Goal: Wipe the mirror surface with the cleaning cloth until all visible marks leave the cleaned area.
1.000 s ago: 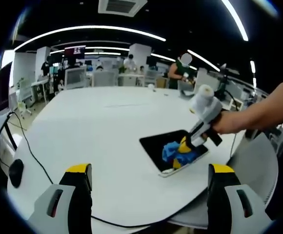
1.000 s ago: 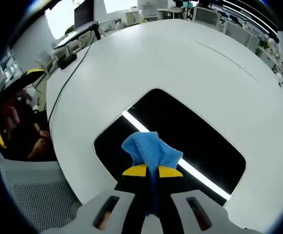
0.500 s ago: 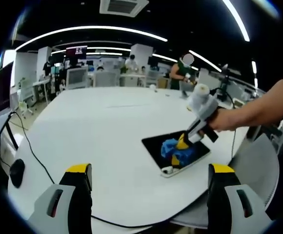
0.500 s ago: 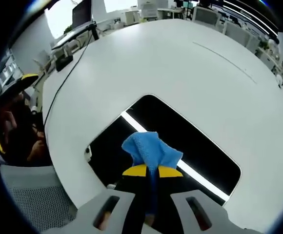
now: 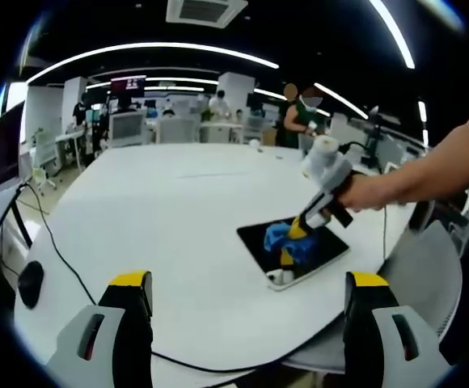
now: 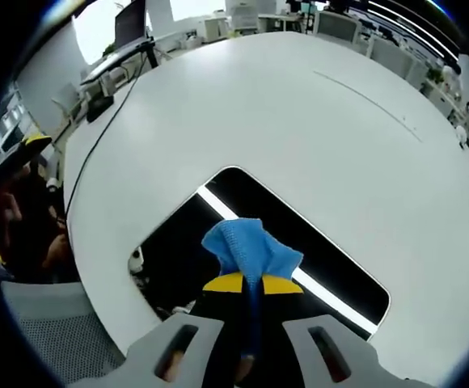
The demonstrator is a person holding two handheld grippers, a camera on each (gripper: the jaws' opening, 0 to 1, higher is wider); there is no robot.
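A flat rectangular mirror with a white rim lies on the white table; it reflects a dark ceiling and a bright light strip. My right gripper is shut on a blue cleaning cloth, which presses on the near part of the glass. In the left gripper view the same mirror lies right of centre with the blue cloth and the right gripper on it, held by a person's arm. My left gripper stands open above the table's near edge, holding nothing.
A black cable runs along the table's left side to a dark mouse-like object. A grey mesh chair stands at the right. Desks, monitors and people fill the far background. The left gripper appears at the left edge.
The right gripper with the cloth has slid across the mirror toward its far-left part, as the left gripper view shows. The left gripper has stayed still.
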